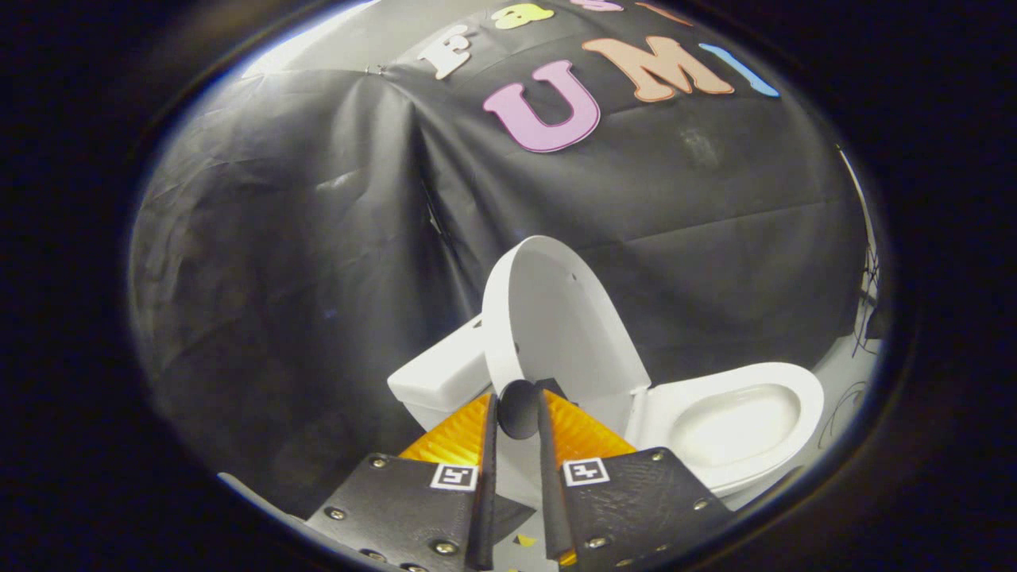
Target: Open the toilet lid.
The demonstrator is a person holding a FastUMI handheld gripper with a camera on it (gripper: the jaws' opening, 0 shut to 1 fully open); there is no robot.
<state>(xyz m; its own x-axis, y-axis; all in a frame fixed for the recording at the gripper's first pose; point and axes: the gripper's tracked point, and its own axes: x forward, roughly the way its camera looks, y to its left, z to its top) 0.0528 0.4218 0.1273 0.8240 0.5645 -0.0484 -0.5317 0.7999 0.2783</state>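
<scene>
The white toilet lid [556, 318] stands raised, leaning back toward the white tank [437, 377]. The open seat and bowl [739, 421] lie beyond the fingers to the right. My gripper [518, 396] sits at the lid's lower rim, its jaws nearly together. A dark round knob [518, 413] on that rim is pinched between the two black pads, with the orange fingers [457, 435] flanking it. The part of the lid rim behind the knob is hidden.
Black cloth forms the booth wall behind and left of the toilet. A pale floor strip with thin dark cables [862, 342] shows to the right of the bowl.
</scene>
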